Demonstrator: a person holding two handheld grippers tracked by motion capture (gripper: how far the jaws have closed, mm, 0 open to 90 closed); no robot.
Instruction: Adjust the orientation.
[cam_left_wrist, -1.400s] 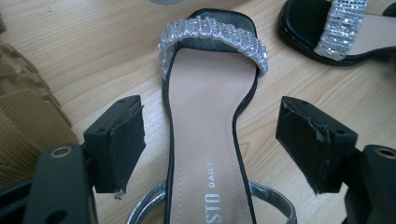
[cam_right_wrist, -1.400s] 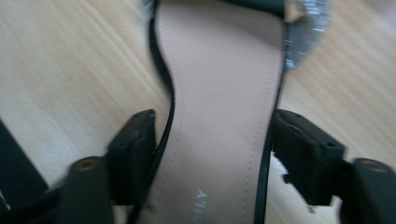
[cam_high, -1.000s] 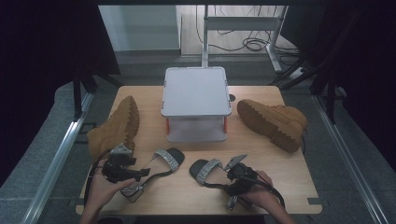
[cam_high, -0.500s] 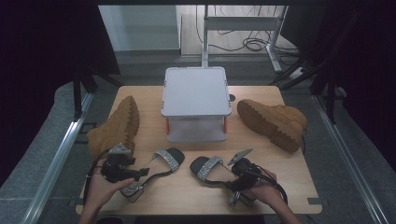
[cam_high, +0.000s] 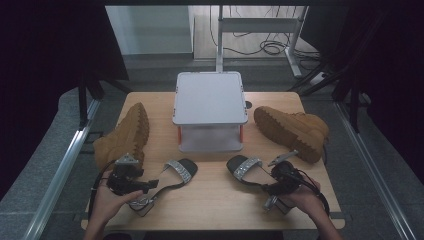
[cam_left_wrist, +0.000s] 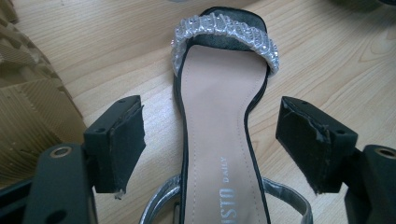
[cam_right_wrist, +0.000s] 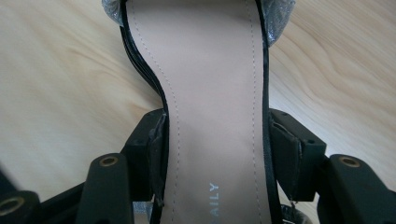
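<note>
Two sandals on table. Right sandal (cam_right_wrist: 215, 116): right gripper (cam_right_wrist: 219, 154) clamped across its waist. Left sandal (cam_left_wrist: 219, 140): left gripper (cam_left_wrist: 210, 140) spread wide astride. We judge them light, probably stiff-soled; grip mid-sole.

The table (cam_high: 210, 200) is made of pale wood with a visible grain and a smooth, matt finish. The left sandal (cam_left_wrist: 219, 140) is lined with a smooth beige insole, matt like leather, edged in black, and printed with grey lettering. Its toe strap (cam_left_wrist: 224, 35) is covered in glittery clear beads, and a shiny silver strap is seen at the heel. The right sandal (cam_right_wrist: 215, 102) is given the same stitched beige insole and glossy black edge. The jaw pads are faced with frayed black foam or felt, set on matt black plastic. The boots (cam_high: 292, 131) look like rough tan suede with ridged rubber soles. The stand (cam_high: 210, 97) is topped in smooth light grey plastic.
</note>
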